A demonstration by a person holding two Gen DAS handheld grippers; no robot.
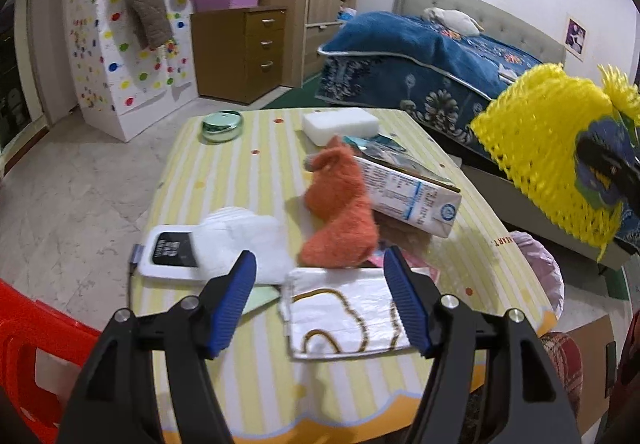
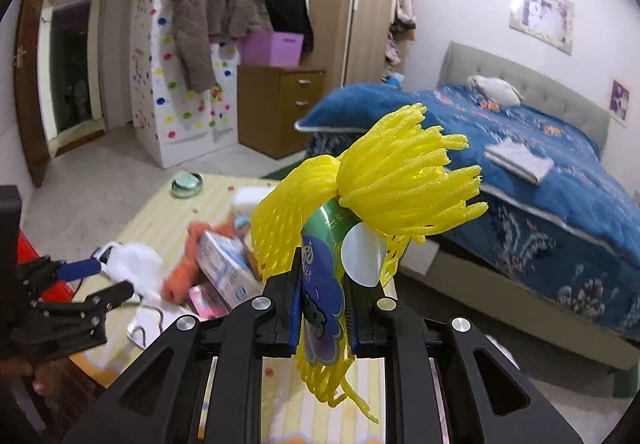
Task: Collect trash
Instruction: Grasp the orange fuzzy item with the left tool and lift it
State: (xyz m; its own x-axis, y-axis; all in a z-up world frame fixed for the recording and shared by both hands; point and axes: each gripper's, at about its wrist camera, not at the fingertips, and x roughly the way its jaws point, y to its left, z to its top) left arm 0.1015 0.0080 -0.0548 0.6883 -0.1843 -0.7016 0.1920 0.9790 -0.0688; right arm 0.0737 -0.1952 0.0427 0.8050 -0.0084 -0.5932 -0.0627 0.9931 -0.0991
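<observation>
Right gripper (image 2: 322, 304) clenches yellow foam net (image 2: 380, 180), aloft right of table (image 1: 240, 172). Left gripper (image 1: 320, 300), fingers spread, brackets silver wrapper (image 1: 340, 320) lying crosswise just ahead.

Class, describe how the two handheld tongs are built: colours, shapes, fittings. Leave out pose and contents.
The left tongs have glossy black angular arms with triangular cut-outs, round silver pivot bolts, and blue ribbed pads on tapered fingers. The right tongs match: black linkage arms, silver bolts, blue ribbed pads. No cables or markings are visible on either.
</observation>
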